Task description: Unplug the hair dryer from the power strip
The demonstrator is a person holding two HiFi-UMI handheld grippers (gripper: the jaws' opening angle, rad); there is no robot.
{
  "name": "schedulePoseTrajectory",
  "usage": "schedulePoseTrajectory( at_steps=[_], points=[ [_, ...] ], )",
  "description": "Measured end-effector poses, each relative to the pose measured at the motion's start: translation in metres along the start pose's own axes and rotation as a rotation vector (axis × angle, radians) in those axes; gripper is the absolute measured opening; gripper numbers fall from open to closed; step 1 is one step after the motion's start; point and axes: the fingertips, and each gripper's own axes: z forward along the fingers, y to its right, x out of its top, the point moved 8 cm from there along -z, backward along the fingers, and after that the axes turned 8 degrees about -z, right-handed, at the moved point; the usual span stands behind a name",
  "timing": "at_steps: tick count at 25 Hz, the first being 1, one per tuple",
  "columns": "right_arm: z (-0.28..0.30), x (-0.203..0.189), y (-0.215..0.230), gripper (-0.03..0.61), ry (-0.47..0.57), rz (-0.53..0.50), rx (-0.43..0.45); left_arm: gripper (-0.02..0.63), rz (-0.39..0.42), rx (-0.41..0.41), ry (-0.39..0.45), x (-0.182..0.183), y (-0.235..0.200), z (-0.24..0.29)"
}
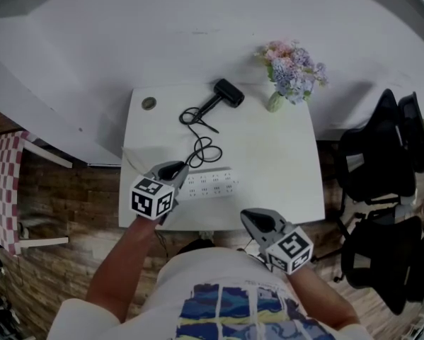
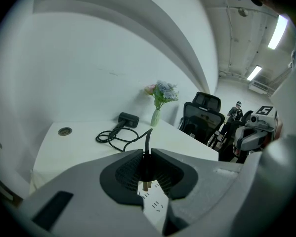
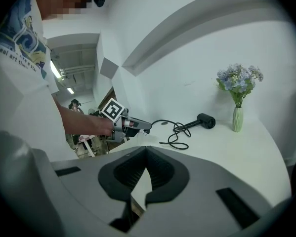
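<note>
Pinches the plug (image 2: pixel 147 168) tight in the narrowly set jaws of the left gripper (image 1: pixel 175 170), near the front edge of the table (image 1: pixel 282 168), left of middle. Shows brass pins bared just above the power strip (image 1: pixel 210 184), so seemingly pulled free already; grips the body, probably to spare the cord (image 1: pixel 201 147). Leaves the hair dryer (image 1: pixel 228 93) by the back edge. Holds the right gripper (image 1: pixel 254 222) closed on nothing off the front edge, clear of the strip.
</note>
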Motion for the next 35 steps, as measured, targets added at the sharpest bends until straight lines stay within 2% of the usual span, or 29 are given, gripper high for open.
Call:
schedulePoseTrajectory(
  at_steps=[15, 20, 35],
  points=[
    [-0.006, 0.007, -0.005, -0.005, 0.036, -0.035, 0.015, 0.049, -0.029, 0.003, 0.003, -0.002, 0.005, -0.003],
    [-0.01, 0.002, -0.004, -0.005, 0.003, -0.019, 0.016, 0.051, -0.033, -0.004, 0.004, 0.0, 0.007, -0.002],
    [-0.015, 0.003, -0.001, -0.005, 0.006, -0.02, 0.008, 0.049, -0.045, -0.016, 0.007, 0.002, 0.011, 0.001]
  ],
)
